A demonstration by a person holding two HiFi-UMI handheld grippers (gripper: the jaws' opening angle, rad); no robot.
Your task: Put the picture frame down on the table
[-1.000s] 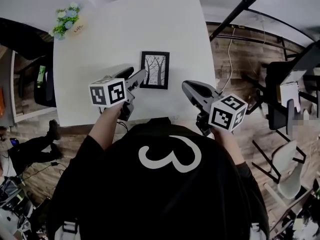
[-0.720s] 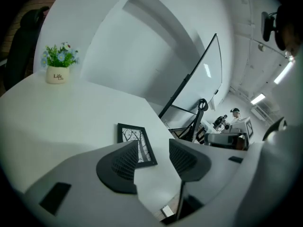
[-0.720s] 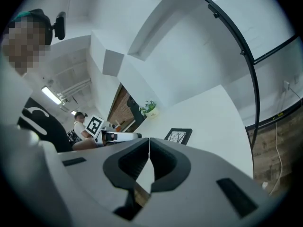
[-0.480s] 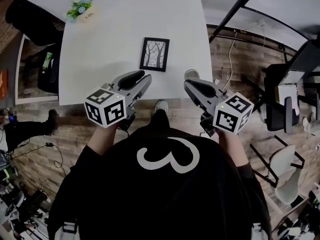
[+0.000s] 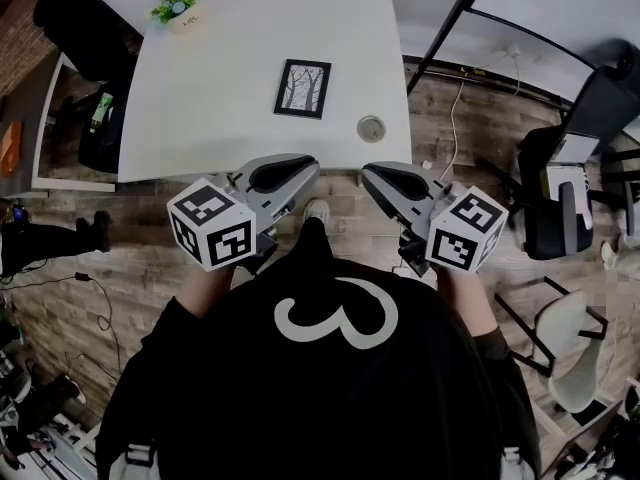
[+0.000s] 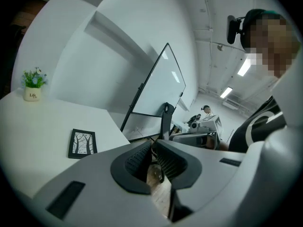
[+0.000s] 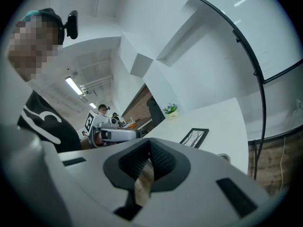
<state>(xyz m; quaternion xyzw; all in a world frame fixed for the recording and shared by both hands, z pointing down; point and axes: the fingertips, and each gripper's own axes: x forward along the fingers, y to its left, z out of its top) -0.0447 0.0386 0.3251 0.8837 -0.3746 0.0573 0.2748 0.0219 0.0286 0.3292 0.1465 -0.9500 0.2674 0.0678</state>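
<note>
The black picture frame (image 5: 303,88) with a tree print lies flat on the white table (image 5: 220,78), right of the middle. Nothing touches it. It also shows in the left gripper view as the picture frame (image 6: 83,143), and in the right gripper view as the picture frame (image 7: 194,136). My left gripper (image 5: 310,166) and right gripper (image 5: 367,172) are both held off the table's near edge, over the wooden floor. Each is shut with nothing between its pads. In their own views the left gripper (image 6: 152,144) and the right gripper (image 7: 149,143) point toward each other.
A small potted plant (image 5: 178,6) stands at the table's far left corner. A round cable grommet (image 5: 371,128) sits near the table's right front. A black stand leg (image 5: 450,28) slants along the right side, and office chairs (image 5: 560,203) stand further right.
Both grippers have drawn back from the table toward my body. The left gripper, which was beside the frame, is now off the table's edge. The frame has stayed flat on the table.
</note>
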